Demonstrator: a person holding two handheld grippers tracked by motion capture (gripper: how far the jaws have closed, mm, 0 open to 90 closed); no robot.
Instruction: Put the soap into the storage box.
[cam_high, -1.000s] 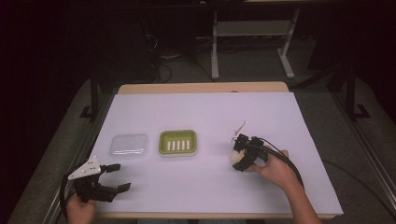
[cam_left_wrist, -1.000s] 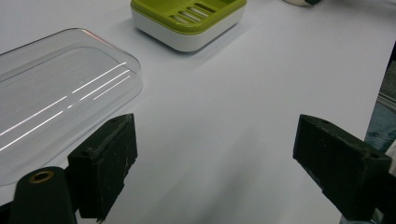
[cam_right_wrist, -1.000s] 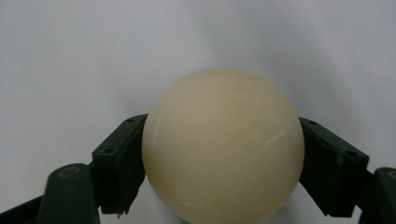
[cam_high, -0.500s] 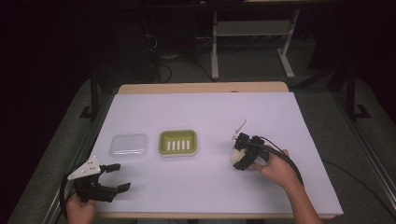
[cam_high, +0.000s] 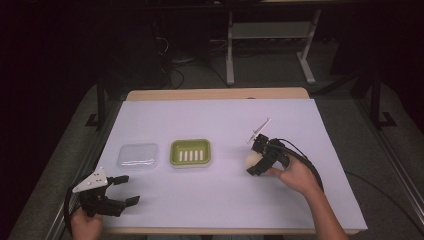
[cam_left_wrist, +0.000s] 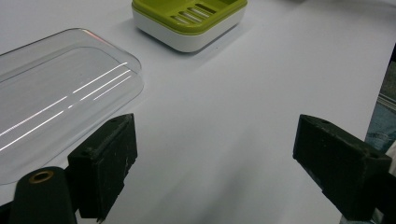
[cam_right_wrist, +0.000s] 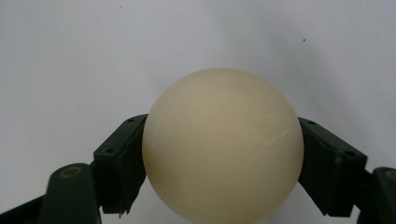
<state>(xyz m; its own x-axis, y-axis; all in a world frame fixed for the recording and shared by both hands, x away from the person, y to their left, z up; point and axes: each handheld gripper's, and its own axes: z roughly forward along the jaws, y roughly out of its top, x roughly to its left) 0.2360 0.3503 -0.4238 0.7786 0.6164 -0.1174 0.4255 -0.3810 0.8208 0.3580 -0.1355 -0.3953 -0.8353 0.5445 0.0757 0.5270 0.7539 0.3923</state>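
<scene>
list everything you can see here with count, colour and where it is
soap bar: 1, cream, rounded, between the right gripper's jaws, right of the dish
soap dish: 1, green slotted top on a white base, middle of the table
lid: 1, clear plastic, lying just left of the soap dish, apart from it
table: 1, white cover with a wood edge at the far side
metal frame: 1, pale grey, on the floor beyond the table
left gripper: 1, black with a grey plate, near left corner, jaws wide apart and holding nothing
right gripper: 1, black, right of centre, jaws against both sides of the soap bar
hands: 2, one on each gripper, at the near edge
</scene>
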